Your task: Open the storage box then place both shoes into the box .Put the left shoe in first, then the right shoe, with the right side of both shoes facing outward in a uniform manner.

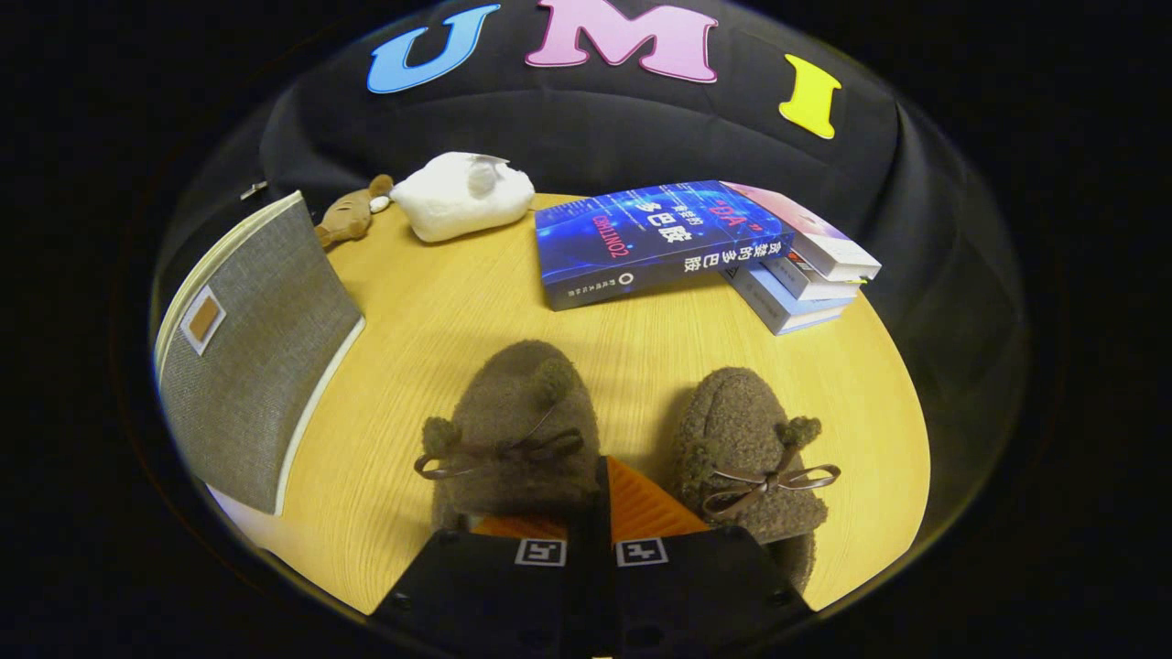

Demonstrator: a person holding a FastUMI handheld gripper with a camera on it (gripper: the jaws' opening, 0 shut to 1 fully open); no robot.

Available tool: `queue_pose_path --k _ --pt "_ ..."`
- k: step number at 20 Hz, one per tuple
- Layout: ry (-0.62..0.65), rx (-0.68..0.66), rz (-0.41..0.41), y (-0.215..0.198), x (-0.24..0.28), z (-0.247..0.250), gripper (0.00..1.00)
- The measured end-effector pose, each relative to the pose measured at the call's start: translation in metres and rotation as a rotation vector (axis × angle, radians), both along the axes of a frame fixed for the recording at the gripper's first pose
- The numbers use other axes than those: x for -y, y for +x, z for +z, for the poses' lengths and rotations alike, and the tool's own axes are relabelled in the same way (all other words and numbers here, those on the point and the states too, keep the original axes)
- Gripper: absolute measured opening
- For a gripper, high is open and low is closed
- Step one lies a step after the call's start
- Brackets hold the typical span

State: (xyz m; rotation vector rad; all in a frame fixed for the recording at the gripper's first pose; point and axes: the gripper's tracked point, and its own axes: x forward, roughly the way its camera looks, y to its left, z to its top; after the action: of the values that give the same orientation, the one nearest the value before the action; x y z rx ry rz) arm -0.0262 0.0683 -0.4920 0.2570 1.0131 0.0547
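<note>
Presently your gripper sits low over the wooden table, pointing forward, its two fingers drawn together with only a thin slit between them and nothing held. Just ahead, one to each side of the fingertips: left slipper, brown, fuzzy, bow-tied, its heel partly hidden behind the fingers; right slipper, same make, just beside the right finger. Both lie toes away from you. Further left, well apart from the slippers: grey fabric storage box, standing at the table's edge, lid shut, contents not visible. Beyond the slippers: stack of books, blue one on top. At the far left corner: white plush and small brown plush, side by side.
</note>
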Motion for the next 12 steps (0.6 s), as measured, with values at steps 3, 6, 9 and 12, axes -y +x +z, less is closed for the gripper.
queue_pose_path --k 3,6,9,12 --pt "0.022 -0.015 -0.007 -0.004 -0.002 0.005 0.05" --pt "0.032 0.020 -0.030 -0.003 0.003 0.027 0.05" --pt "0.056 0.062 -0.065 0.003 0.005 0.064 0.05" --pt "0.076 0.090 -0.123 0.017 0.007 0.111 0.05"
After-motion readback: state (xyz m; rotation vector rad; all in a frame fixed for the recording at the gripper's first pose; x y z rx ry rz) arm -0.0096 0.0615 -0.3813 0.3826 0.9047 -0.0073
